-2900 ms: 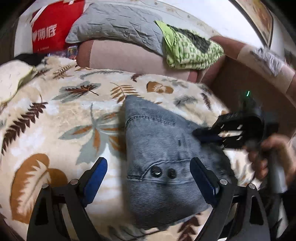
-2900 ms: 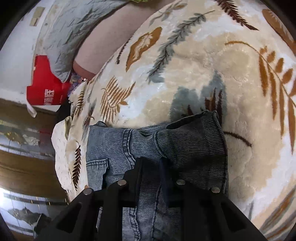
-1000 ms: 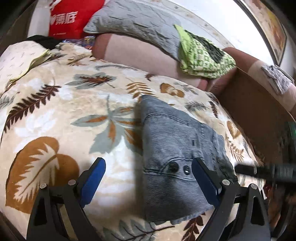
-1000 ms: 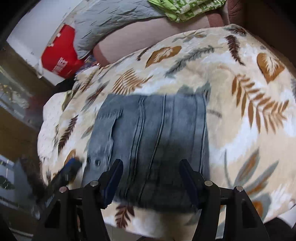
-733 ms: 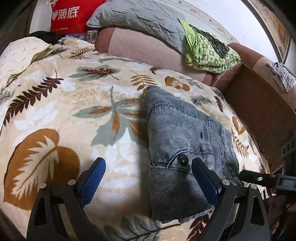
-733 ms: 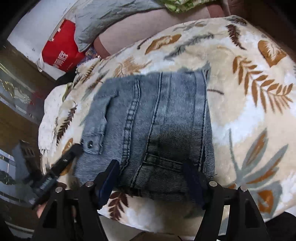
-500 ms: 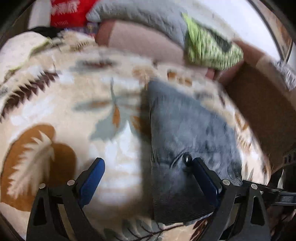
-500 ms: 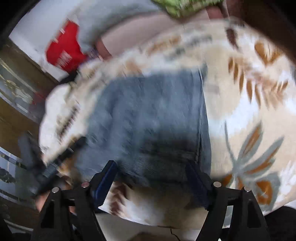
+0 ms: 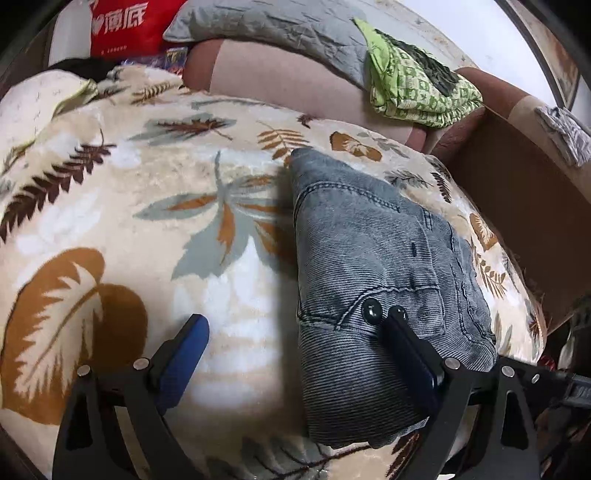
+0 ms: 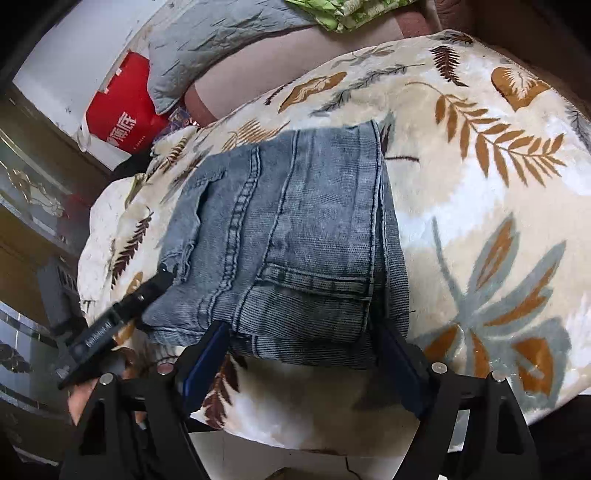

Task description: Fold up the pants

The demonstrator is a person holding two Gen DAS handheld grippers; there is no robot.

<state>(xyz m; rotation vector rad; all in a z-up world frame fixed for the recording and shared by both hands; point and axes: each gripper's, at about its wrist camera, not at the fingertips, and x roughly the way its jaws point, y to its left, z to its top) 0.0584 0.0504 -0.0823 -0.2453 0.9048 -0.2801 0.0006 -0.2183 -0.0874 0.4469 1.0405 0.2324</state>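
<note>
Grey-blue denim pants (image 9: pixel 373 273) lie folded into a compact rectangle on a cream leaf-print blanket (image 9: pixel 110 221); they also show in the right wrist view (image 10: pixel 295 243). My left gripper (image 9: pixel 295 343) is open and empty at the waistband end by the two black buttons (image 9: pixel 371 309), its right finger over the denim. My right gripper (image 10: pixel 303 347) is open and empty, its blue-padded fingers straddling the near edge of the pants. The left gripper's finger (image 10: pixel 147 291) shows at the pants' left corner in the right wrist view.
A grey pillow (image 9: pixel 266 29) and a folded green patterned cloth (image 9: pixel 417 88) rest on the pinkish sofa back (image 9: pixel 280 81). A red bag (image 9: pixel 125 26) stands at the far left. A brown cardboard panel (image 9: pixel 524 206) borders the blanket's right side.
The right gripper let go of the pants, opened and drew back to the near edge. The left gripper stayed open and shifted slightly; the folded pants lie still.
</note>
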